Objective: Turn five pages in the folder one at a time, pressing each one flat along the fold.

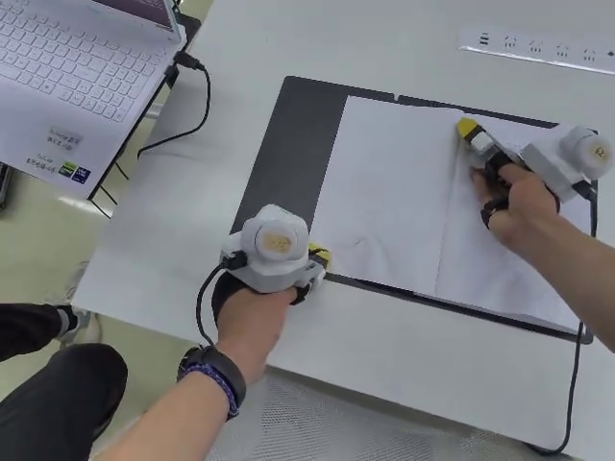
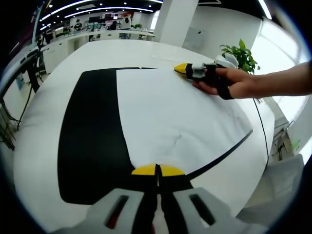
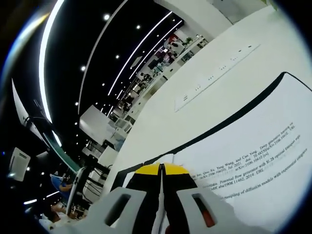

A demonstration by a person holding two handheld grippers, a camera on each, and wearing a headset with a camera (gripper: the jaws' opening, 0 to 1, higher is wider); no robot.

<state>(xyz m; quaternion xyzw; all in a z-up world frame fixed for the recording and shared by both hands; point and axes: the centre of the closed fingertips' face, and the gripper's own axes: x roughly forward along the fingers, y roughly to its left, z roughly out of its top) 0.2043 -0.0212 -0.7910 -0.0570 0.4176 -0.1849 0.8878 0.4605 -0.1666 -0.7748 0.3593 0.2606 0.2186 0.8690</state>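
Folder (image 1: 288, 154) lies open in the middle of the frame on the white surface (image 1: 384, 48), its black cover showing at the left and along the top. The left claw (image 1: 318, 256) sits at the lower left corner of the turned page (image 1: 384, 192), tips closed together with nothing visibly between them. The right claw (image 1: 468, 129) is also closed, tips at the top end of the fold (image 1: 447, 211) in the upper right.

To press well, I'd judge the right claw should draw down the fold in one even stroke toward the bottom edge while the left pins its corner (otherwise the sheet could creep or buckle). Light pressure seems wise, since the paper already shows faint creases near its middle.

As for what the folder holds: a stack of white sheets, the left one blank on its upper face, the right page (image 1: 500, 259) carrying small printed text, readable in the right gripper view. A laptop (image 1: 77, 67) sits at upper left and a power strip (image 1: 538, 46) at upper right.
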